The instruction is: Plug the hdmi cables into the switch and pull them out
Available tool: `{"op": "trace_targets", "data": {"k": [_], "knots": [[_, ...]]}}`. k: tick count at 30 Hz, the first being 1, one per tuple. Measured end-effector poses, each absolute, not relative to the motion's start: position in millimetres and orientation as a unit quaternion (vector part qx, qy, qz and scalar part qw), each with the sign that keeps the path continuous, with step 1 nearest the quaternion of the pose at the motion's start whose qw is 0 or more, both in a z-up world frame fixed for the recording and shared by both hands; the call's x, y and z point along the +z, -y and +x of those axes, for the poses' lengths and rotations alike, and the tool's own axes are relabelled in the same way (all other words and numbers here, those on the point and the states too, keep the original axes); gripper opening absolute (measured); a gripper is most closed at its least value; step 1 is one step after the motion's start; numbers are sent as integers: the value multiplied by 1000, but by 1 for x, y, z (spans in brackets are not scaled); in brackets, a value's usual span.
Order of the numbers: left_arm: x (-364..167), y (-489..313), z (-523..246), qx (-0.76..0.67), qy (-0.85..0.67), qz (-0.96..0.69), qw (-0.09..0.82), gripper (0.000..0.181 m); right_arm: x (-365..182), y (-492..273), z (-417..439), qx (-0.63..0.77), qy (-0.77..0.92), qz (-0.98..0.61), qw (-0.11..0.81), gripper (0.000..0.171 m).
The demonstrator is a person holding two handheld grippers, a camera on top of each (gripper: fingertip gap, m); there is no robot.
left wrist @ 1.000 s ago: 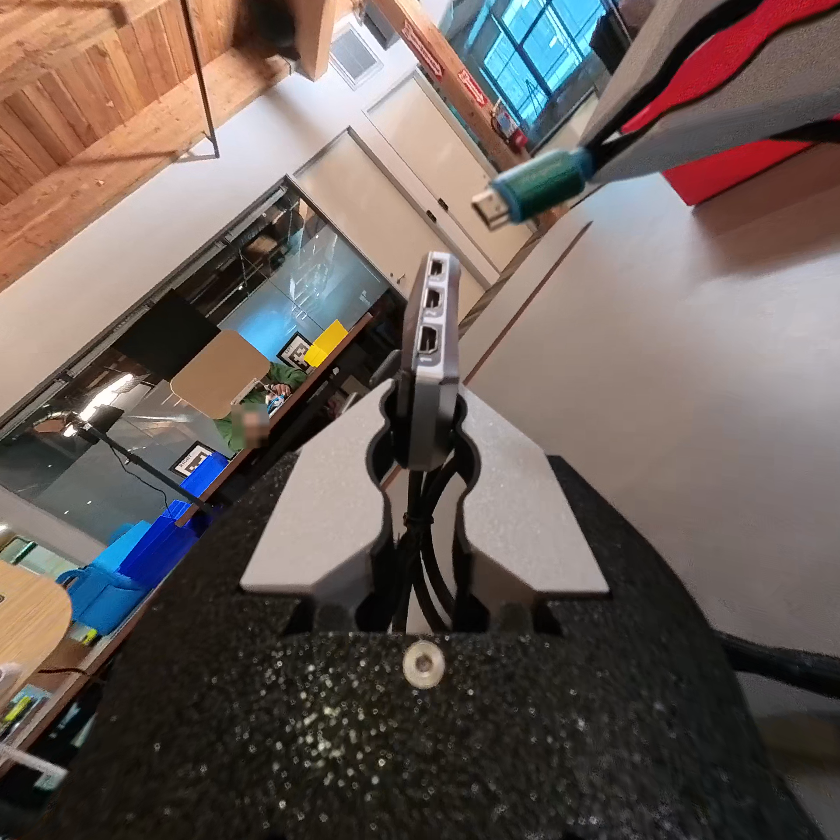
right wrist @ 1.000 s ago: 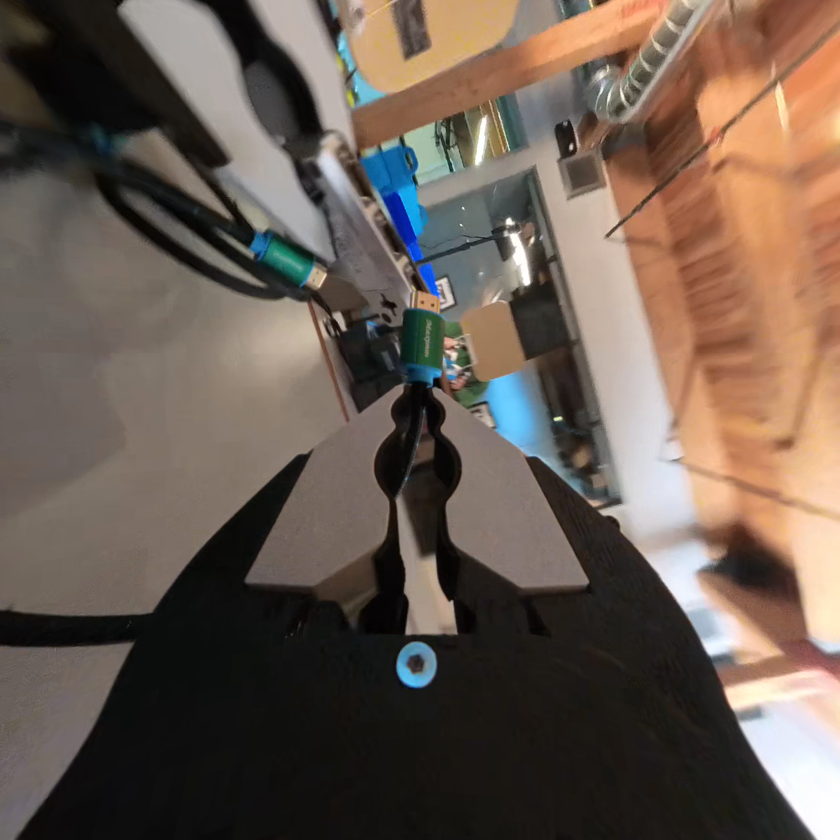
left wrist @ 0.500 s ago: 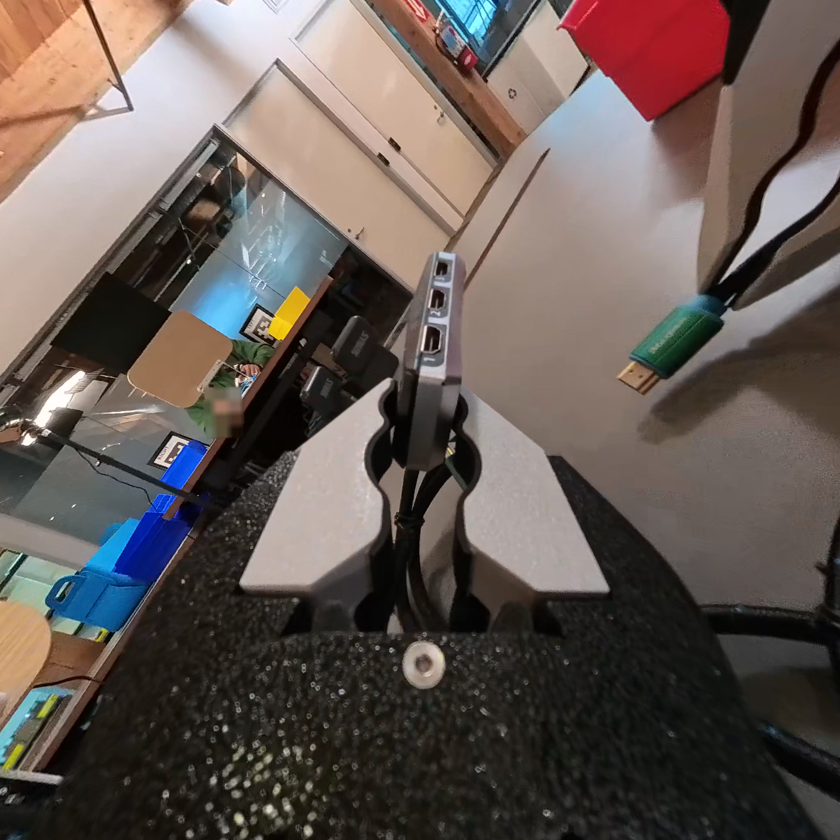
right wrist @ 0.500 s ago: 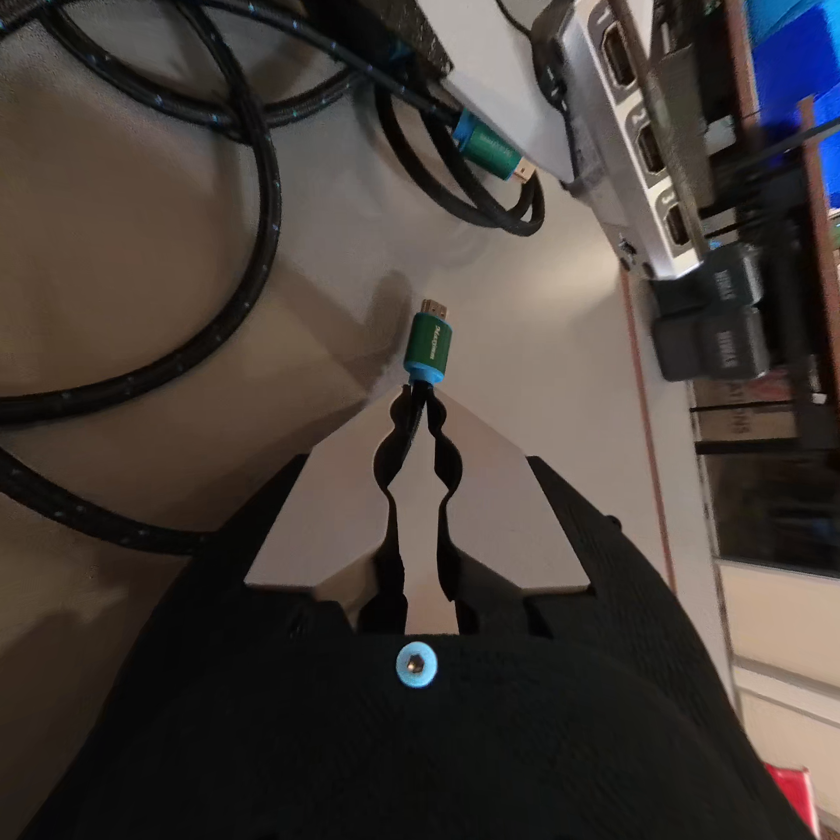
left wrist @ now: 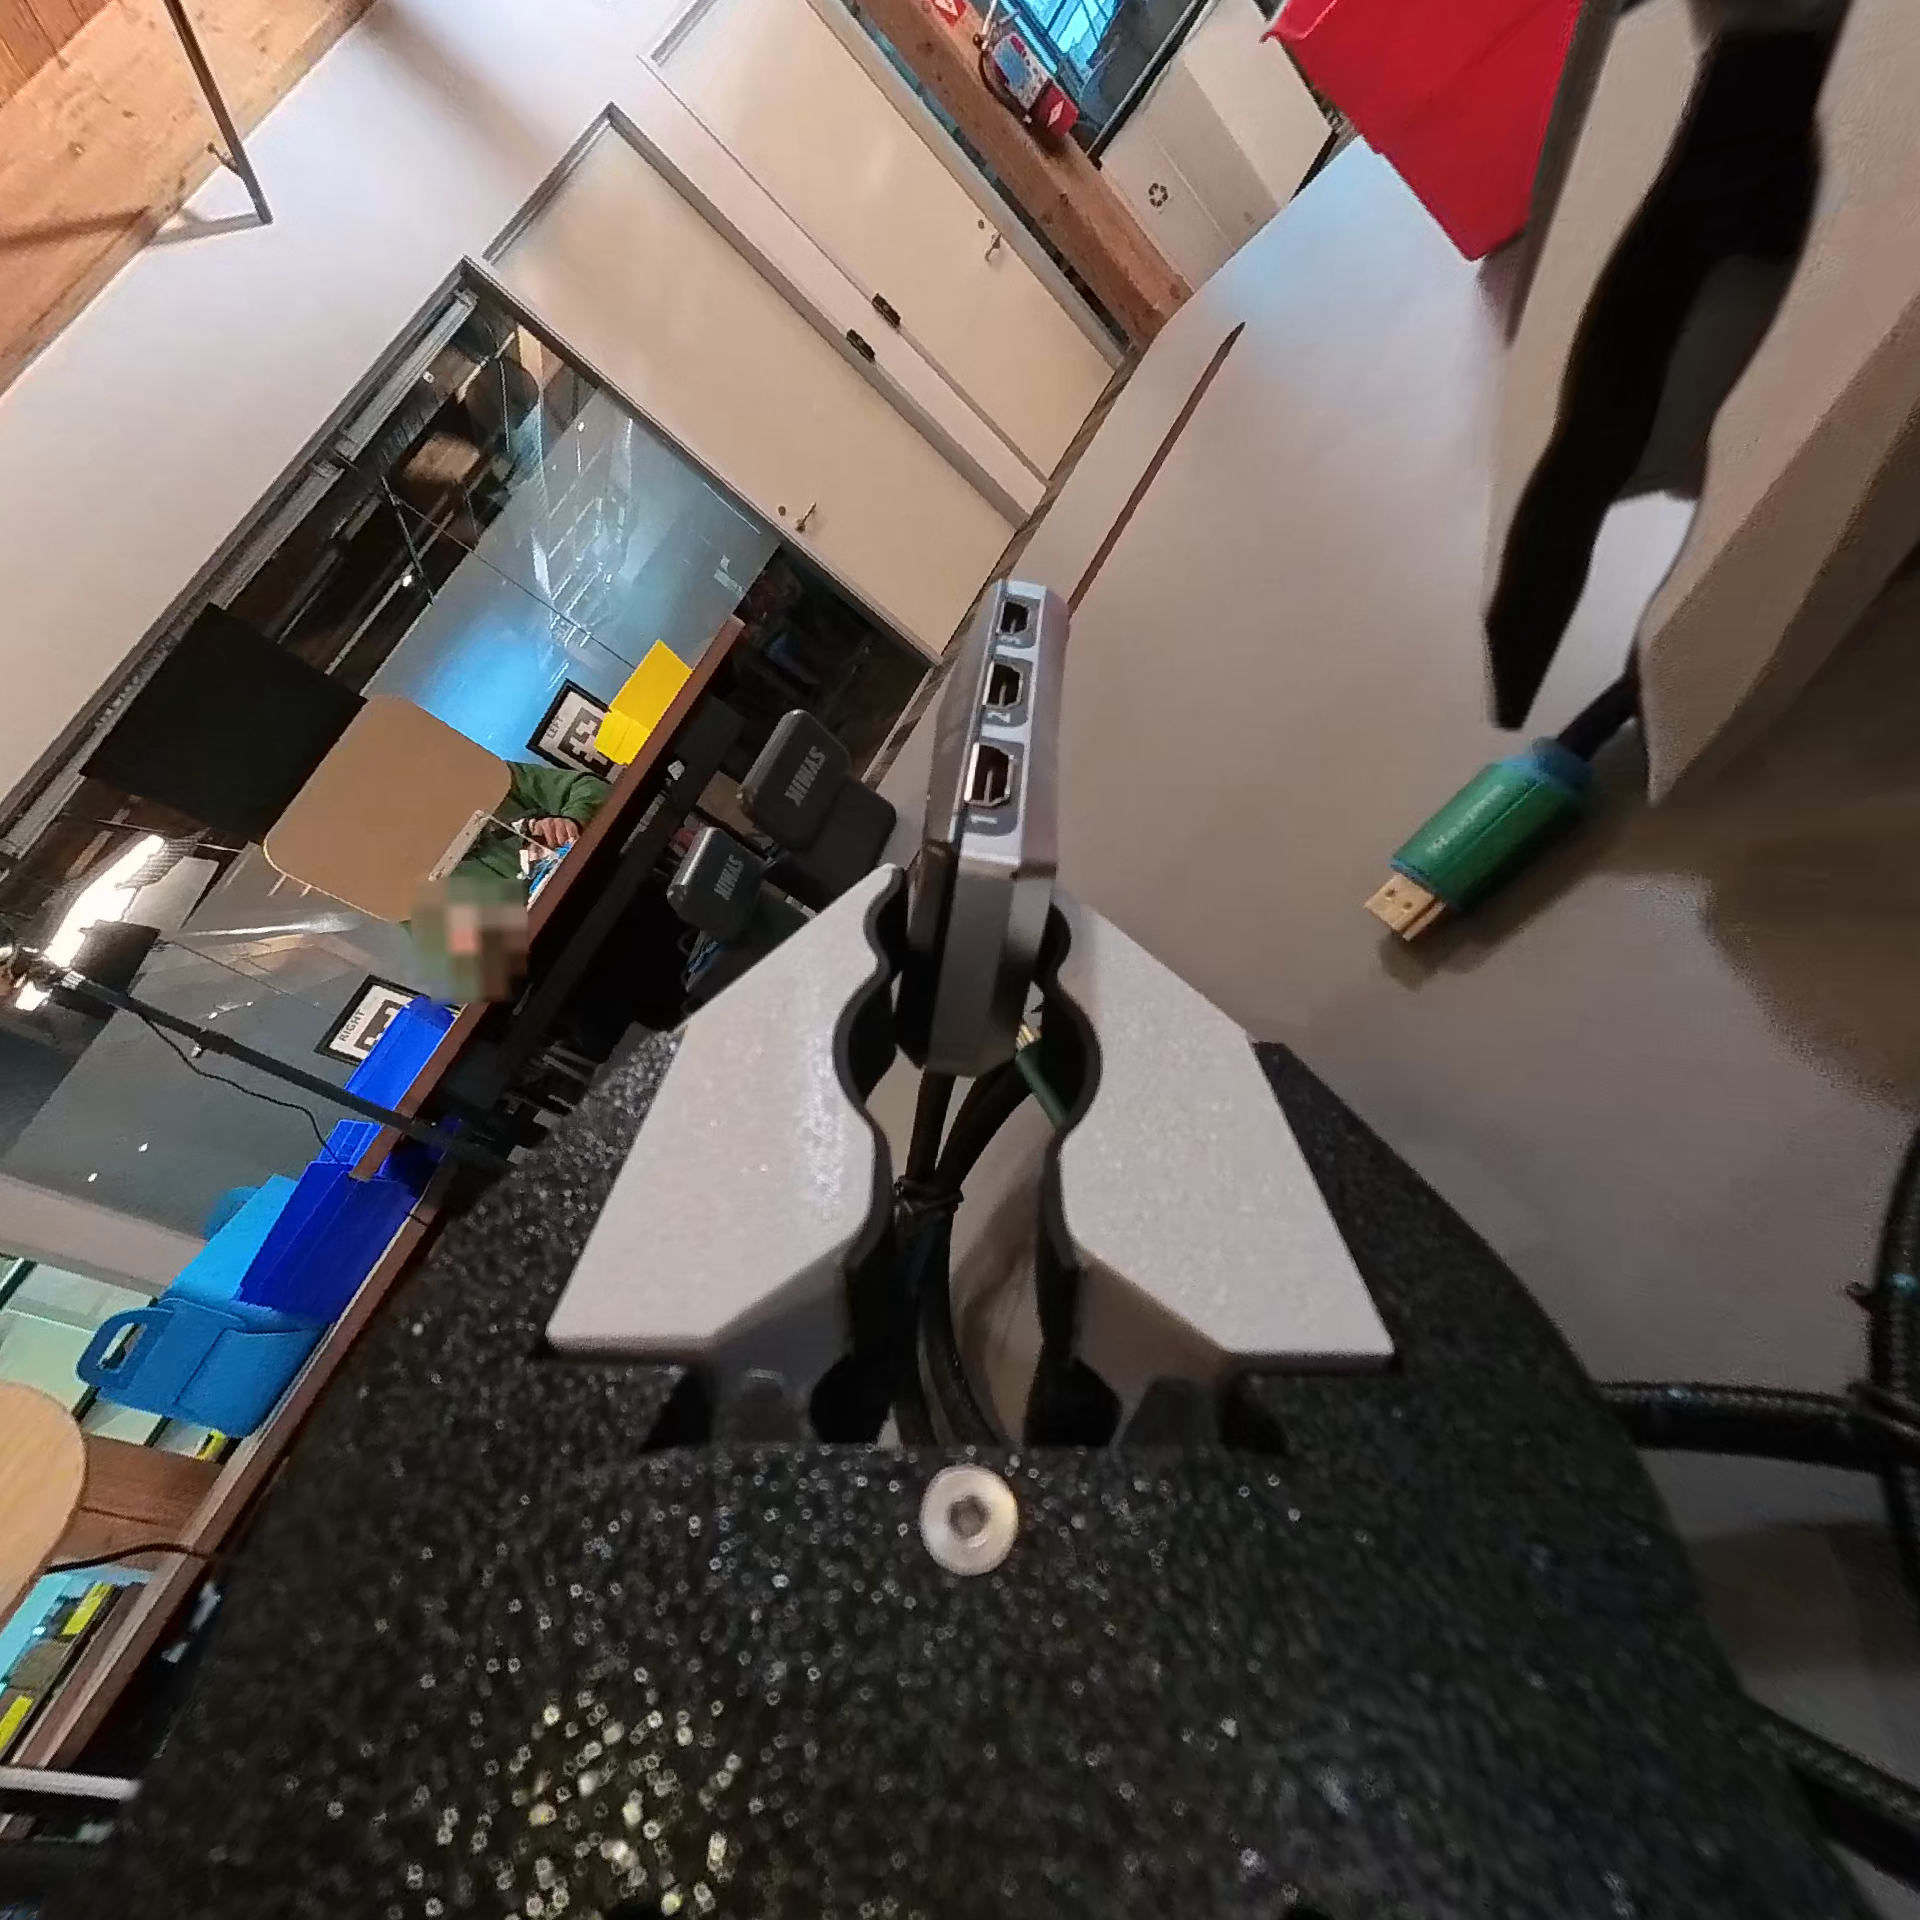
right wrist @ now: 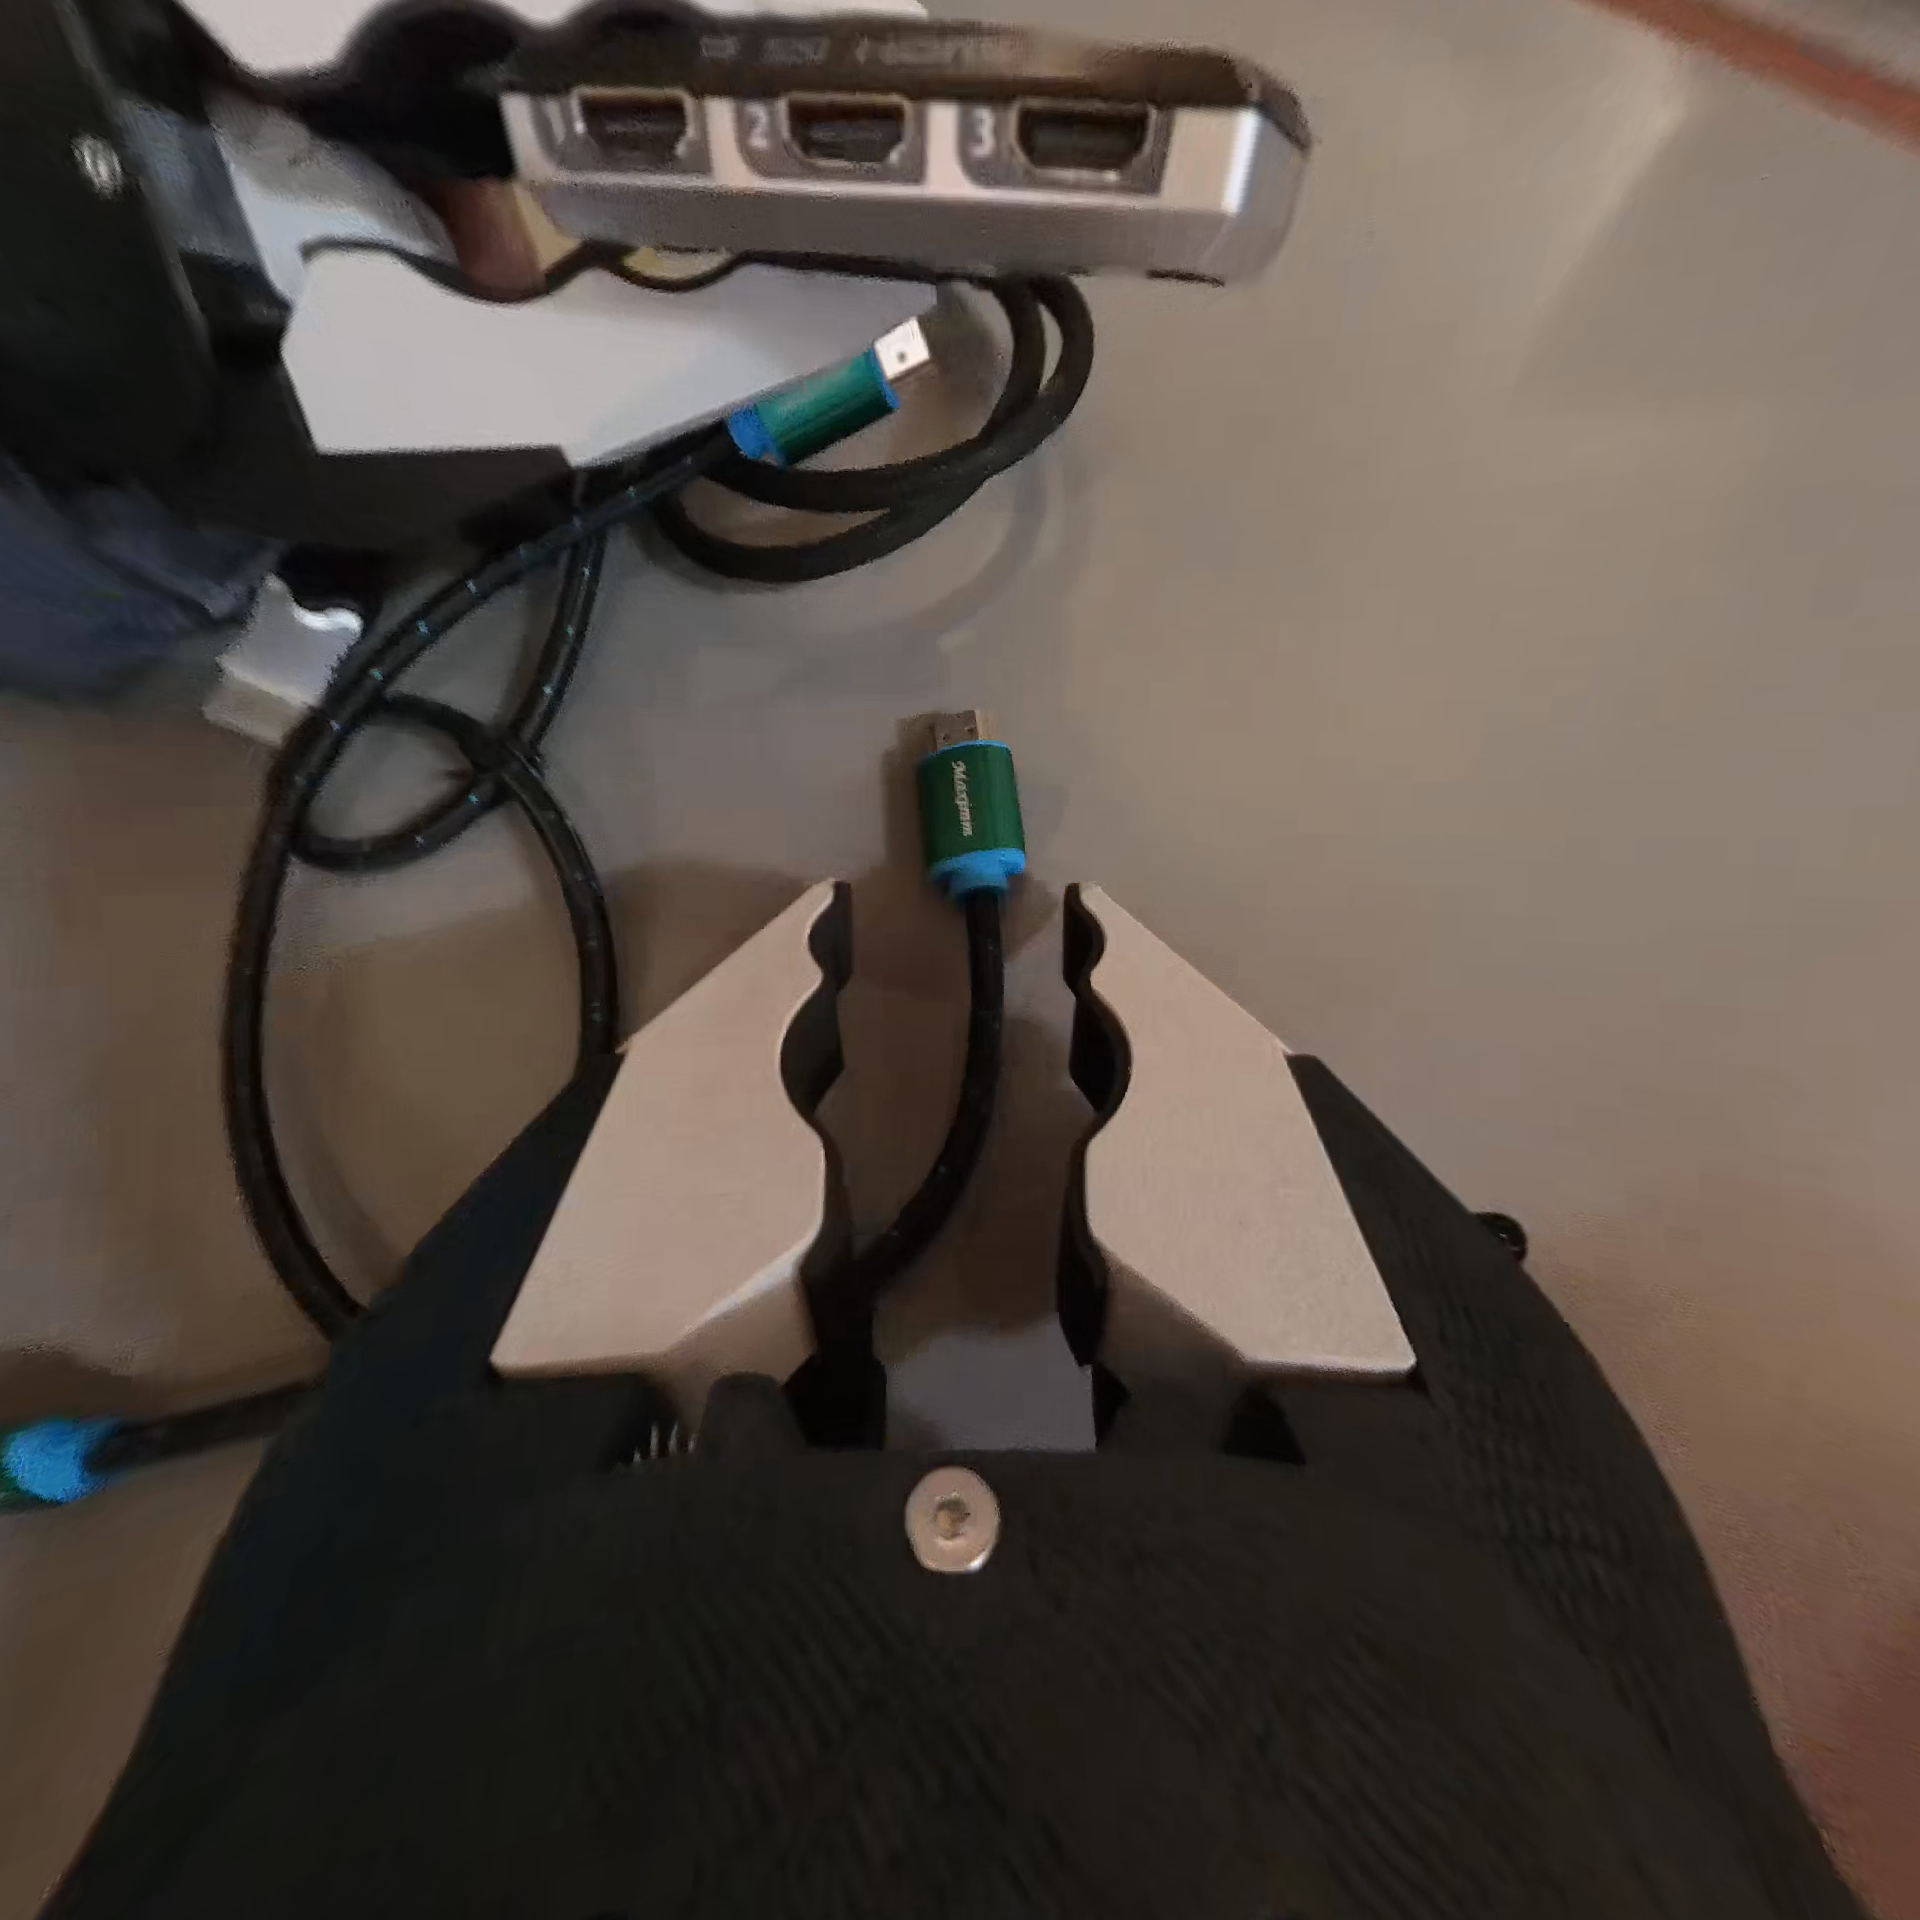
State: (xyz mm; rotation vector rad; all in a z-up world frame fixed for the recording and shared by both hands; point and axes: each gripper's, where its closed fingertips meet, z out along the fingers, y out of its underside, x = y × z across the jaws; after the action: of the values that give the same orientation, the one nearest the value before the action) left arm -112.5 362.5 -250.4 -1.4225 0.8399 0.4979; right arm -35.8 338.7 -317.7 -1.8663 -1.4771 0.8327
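Switch [right wrist: 894, 156] top edge blurred, cropped

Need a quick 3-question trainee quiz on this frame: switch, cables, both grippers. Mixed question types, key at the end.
1. True or false: a cable is plugged into one of the three front ports of the switch.
2. Which gripper is shut on the switch: A) left gripper, B) right gripper?
3. Fill in: the green plug lies on the table between the right gripper's ___ fingers.

Key: 1 false, all three are empty; 2 A; 3 open.
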Motion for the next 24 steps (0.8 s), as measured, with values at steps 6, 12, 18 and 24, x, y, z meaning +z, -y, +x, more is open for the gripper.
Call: {"op": "trace_targets", "data": {"k": [6, 12, 18, 24], "knots": [[-252, -363, -111, 216, -373, -627, 649, 21, -323, -345, -50, 294, 553, -735, 260, 20], [-256, -363, -112, 231, -384, -635, 629, 21, -314, -357, -46, 172, 626, -661, 376, 18], [-265, -363, -110, 219, -408, -672, 577, 21, -249, -370, -38, -3, 626, -496, 602, 18], [-265, -354, -105, 165, -435, -694, 549, 21, -209, -352, -41, -264, 630, -232, 692, 18]]}}
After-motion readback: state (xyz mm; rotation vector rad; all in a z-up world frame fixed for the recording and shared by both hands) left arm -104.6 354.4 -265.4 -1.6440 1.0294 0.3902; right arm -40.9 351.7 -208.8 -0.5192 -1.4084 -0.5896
